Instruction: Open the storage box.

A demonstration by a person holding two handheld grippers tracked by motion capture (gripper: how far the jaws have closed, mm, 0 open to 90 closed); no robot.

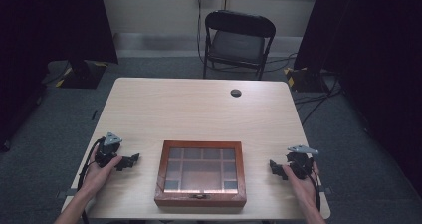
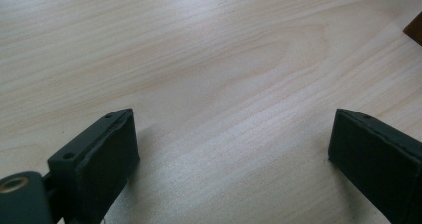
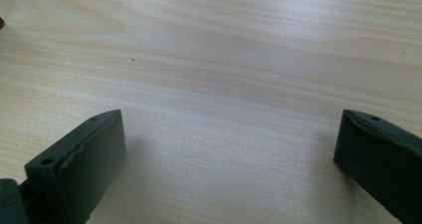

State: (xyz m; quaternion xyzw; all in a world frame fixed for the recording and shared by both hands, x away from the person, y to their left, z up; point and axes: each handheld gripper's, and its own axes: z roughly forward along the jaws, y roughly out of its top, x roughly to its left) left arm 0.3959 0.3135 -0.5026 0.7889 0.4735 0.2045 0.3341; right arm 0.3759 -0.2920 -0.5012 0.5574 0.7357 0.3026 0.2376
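A brown wooden box (image 1: 200, 173) with a glass lid over several compartments lies shut near the table's front edge, its clasp facing me. My left gripper (image 1: 130, 161) rests on the table to the left of the box, held by a hand, and points toward it. In its own view the left gripper (image 2: 234, 144) stands open over bare wood, with a corner of the box (image 2: 415, 29) at the right edge. My right gripper (image 1: 276, 168) rests to the right of the box and points at it. The right gripper (image 3: 231, 149) is open too, nothing between its jaws.
The light wooden table (image 1: 199, 109) has a round cable hole (image 1: 236, 92) near its far edge. A black folding chair (image 1: 238, 42) stands behind the table. Dark curtains hang at both sides, and cables lie on the grey carpet at the right.
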